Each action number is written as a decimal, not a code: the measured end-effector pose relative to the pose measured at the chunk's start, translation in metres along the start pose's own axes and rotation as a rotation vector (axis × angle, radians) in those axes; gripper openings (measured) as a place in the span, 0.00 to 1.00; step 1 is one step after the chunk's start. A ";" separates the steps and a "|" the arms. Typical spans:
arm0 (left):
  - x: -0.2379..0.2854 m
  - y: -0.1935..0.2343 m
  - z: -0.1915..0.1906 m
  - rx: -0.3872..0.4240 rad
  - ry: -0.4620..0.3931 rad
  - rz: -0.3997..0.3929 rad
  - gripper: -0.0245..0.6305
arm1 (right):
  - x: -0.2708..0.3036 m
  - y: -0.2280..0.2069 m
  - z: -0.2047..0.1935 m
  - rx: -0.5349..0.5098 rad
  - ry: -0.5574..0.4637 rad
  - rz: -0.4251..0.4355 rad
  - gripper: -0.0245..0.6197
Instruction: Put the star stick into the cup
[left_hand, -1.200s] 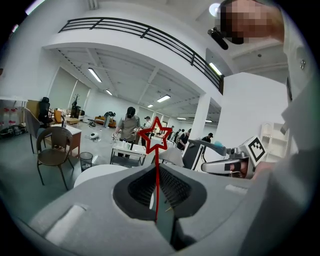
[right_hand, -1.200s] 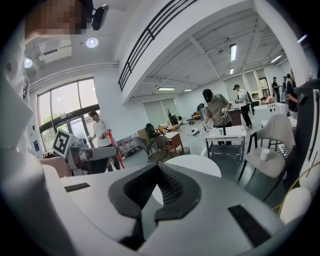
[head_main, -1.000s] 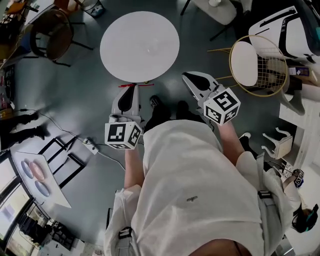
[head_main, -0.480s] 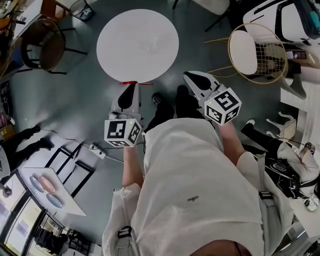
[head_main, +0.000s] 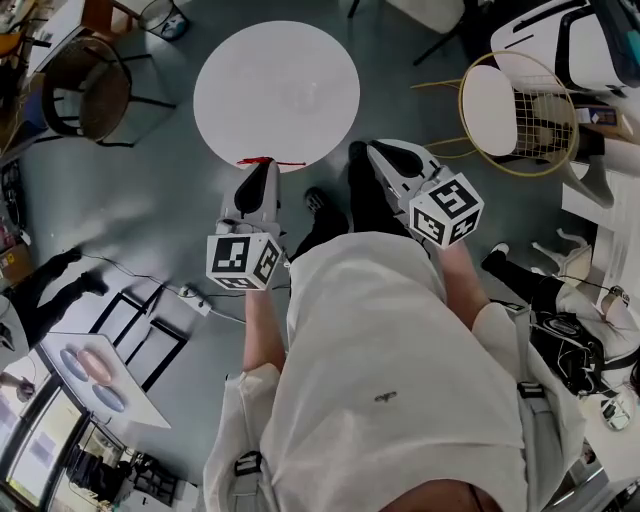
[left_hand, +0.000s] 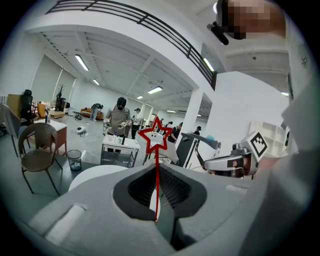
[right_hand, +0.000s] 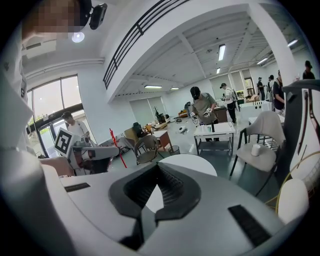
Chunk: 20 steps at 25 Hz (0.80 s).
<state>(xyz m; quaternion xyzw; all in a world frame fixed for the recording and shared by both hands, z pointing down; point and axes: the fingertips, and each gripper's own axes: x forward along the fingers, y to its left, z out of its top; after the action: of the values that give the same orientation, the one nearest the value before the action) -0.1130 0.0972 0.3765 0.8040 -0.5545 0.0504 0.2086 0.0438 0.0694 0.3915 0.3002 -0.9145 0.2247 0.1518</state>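
Pinching the star stick (left_hand: 157, 180) tight at its bottom end, the left gripper (head_main: 260, 175) has its jaws closed on it, so the red star stands up above them and cannot slip. This gripper is held out low in front of the person's white shirt (head_main: 390, 350). It points at the near edge of the round white table (head_main: 250, 70), and the stick shows right at that edge. The right gripper (head_main: 378, 155) is level with it, just off the table's near right side. Its jaws are pressed together with nothing in them, so I think it is only waiting. I cannot pick out the cup on the table top. A wire chair (head_main: 500, 115) stands well to the right of the table.
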 end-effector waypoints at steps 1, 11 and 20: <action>0.003 0.000 0.004 -0.005 -0.004 0.008 0.07 | 0.002 -0.004 0.005 -0.001 -0.002 0.009 0.05; 0.035 0.012 0.037 -0.009 -0.040 0.131 0.07 | 0.031 -0.046 0.047 -0.032 -0.012 0.115 0.05; 0.071 0.017 0.053 -0.071 -0.065 0.243 0.07 | 0.041 -0.103 0.066 -0.021 0.011 0.186 0.05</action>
<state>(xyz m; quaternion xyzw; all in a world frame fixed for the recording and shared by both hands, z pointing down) -0.1092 0.0094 0.3557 0.7245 -0.6555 0.0297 0.2112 0.0661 -0.0578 0.3850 0.2110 -0.9399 0.2299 0.1384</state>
